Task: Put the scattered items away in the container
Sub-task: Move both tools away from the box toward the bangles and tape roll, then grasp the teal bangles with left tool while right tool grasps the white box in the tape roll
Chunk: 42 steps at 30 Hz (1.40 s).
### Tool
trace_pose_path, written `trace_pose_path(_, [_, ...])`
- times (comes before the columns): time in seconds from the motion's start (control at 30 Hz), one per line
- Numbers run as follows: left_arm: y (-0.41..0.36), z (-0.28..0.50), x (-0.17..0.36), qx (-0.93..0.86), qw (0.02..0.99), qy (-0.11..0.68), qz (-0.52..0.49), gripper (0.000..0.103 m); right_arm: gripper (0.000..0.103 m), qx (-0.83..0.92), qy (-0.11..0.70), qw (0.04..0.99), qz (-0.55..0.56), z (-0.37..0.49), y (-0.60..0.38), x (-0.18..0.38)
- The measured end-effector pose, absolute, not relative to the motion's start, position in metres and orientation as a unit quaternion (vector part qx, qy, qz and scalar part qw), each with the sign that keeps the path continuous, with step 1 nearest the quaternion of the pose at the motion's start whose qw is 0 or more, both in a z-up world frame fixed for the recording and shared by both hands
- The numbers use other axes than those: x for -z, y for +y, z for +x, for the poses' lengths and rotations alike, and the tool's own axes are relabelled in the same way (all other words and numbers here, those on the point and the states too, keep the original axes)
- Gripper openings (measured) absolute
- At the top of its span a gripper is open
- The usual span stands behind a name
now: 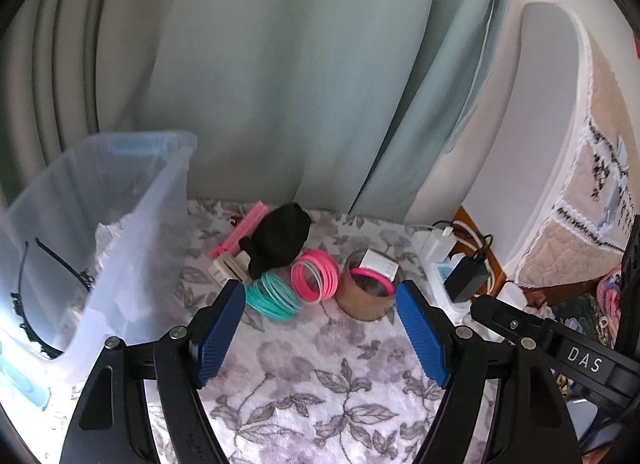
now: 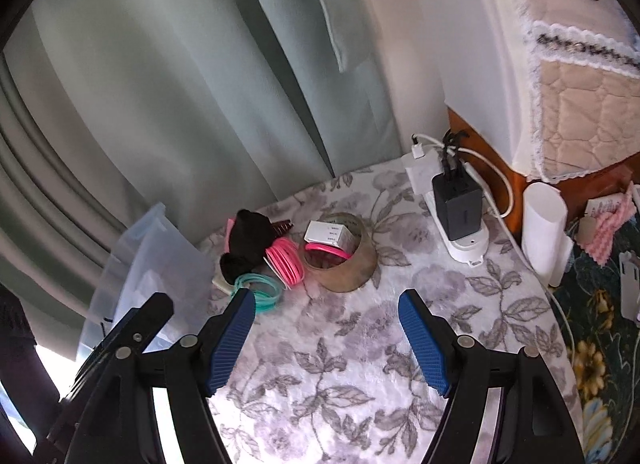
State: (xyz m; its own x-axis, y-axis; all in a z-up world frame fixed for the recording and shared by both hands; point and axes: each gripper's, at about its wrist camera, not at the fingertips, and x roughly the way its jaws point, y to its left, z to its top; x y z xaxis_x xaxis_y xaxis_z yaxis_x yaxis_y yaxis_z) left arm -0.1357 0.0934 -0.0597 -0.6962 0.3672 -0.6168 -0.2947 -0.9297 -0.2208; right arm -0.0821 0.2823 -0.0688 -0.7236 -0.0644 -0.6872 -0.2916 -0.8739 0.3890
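Soft, even daylight; glare whitens the bench's [image 1: 304, 380] near left corner. Fisheye bends the edges; slight motion blur throughout.

A home, likely a bedroom: pale green curtains [image 1: 280, 83] hang at twelve o'clock, a floral cloth covers the surface [image 2: 360, 344], a quilted lace-trimmed cover [image 2: 580, 103] sits at two o'clock, phone chargers [image 2: 456, 199] plugged nearby.

The letters "DAS" stand in white on a black label on the right gripper [image 1: 520, 328], seen at the right edge of the left wrist view. The small white box [image 2: 330, 237] carries print too blurred to read.
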Motion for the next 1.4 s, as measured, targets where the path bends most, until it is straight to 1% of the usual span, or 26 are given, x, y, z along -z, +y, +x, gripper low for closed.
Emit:
trace_pose_path(0.13, [0.097, -0.152, 0.081, -0.912, 0.180, -0.051, -0.366, 0.079, 0.077, -0.894, 0.230, 0.067, -0.378, -0.096, 0.282, 0.079])
trace_pose_path(0.43, [0.100, -0.189, 0.117, -0.898, 0.155, -0.083, -0.404, 0.079, 0.077, -0.891, 0.210, 0.069, -0.397, -0.125, 0.285, 0.102])
trace_pose_path(0.63, [0.096, -0.212, 0.132, -0.891, 0.111, -0.111, -0.427, 0.078, 0.077, -0.890, 0.195, 0.068, -0.406, -0.143, 0.286, 0.113])
trace_pose_path(0.77, [0.094, -0.221, 0.143, -0.887, 0.082, -0.113, -0.441, 0.078, 0.077, -0.889, 0.187, 0.069, -0.413, -0.153, 0.287, 0.118])
trace_pose_path(0.97, [0.094, -0.232, 0.159, -0.874, 0.064, -0.125, -0.465, 0.078, 0.076, -0.890, 0.168, 0.062, -0.420, -0.171, 0.285, 0.123])
trace_pose_path(1.1, [0.085, -0.240, 0.165, -0.867, 0.050, -0.154, -0.470, 0.078, 0.076, -0.890, 0.151, 0.056, -0.426, -0.184, 0.284, 0.125])
trace_pose_path(1.4, [0.078, -0.246, 0.174, -0.856, 0.044, -0.182, -0.481, 0.076, 0.072, -0.890, 0.109, 0.044, -0.440, -0.217, 0.284, 0.128])
